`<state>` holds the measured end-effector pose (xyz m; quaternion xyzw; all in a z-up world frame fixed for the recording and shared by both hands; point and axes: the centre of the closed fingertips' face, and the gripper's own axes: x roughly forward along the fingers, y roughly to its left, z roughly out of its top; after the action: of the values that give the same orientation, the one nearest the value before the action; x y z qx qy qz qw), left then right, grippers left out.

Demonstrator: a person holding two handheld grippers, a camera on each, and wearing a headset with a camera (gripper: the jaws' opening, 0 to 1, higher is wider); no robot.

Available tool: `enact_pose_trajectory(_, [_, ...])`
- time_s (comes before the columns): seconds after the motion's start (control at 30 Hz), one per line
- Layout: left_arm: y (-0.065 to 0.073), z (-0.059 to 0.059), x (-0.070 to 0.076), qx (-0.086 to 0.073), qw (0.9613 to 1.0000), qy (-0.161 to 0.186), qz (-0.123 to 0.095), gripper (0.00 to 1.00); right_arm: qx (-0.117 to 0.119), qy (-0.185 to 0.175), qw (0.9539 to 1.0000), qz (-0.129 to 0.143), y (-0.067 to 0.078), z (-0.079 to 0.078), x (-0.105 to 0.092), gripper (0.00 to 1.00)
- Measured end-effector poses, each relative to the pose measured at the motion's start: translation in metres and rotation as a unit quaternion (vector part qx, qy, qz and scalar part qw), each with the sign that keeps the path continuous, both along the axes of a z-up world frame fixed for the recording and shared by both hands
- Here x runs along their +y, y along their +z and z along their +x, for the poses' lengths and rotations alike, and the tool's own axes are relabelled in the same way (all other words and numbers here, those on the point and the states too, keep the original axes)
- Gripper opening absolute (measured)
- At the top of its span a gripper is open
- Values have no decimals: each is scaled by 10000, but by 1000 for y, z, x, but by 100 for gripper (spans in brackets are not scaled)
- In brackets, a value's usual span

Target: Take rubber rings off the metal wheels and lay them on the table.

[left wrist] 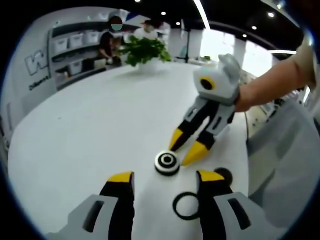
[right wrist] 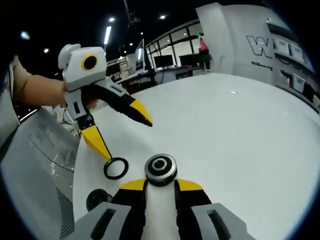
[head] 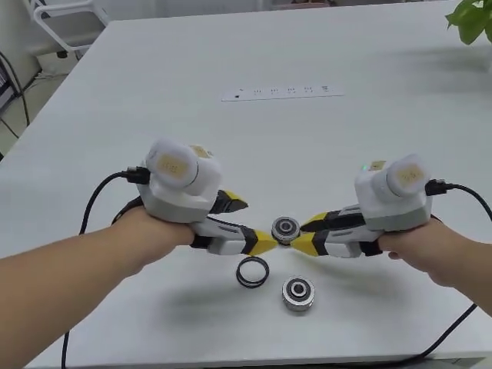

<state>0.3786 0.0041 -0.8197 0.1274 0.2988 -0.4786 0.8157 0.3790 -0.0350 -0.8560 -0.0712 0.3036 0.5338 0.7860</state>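
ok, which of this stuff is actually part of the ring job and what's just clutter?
Job:
- metal wheel between the gripper tips
- second metal wheel
- loose rubber ring
- left gripper, right gripper
- table

Lying about:
- power strip
- green plant
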Motion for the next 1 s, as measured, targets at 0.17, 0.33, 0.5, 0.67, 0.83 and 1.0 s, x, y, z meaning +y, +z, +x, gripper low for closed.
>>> enact_pose_trajectory(0.17, [-5,1,-8,6,10000,-44,19,47,-40,22,10000,-28,-2,0,0,17])
enact_pose_trajectory(0.33, [-10,2,-15,21,9999,-99,37,44,-76,-40,10000,-9,-2,2,0,14])
enact_pose_trajectory(0.5, [-14,3,-19,29,9999,-156,67,40,-86,-37,10000,-4,-3,3,0,14])
enact_pose_trajectory(0.67, [-17,5,-21,38,9998,-188,106,36,-98,-36,9999,5,-3,4,-1,13])
enact_pose_trajectory(0.83, [-20,7,-24,15,9996,-229,163,33,-110,-48,9999,19,-4,4,-1,13])
enact_pose_trajectory(1.0, [-21,6,-28,-21,9994,-277,192,30,-112,-57,9999,33,-4,4,-1,12])
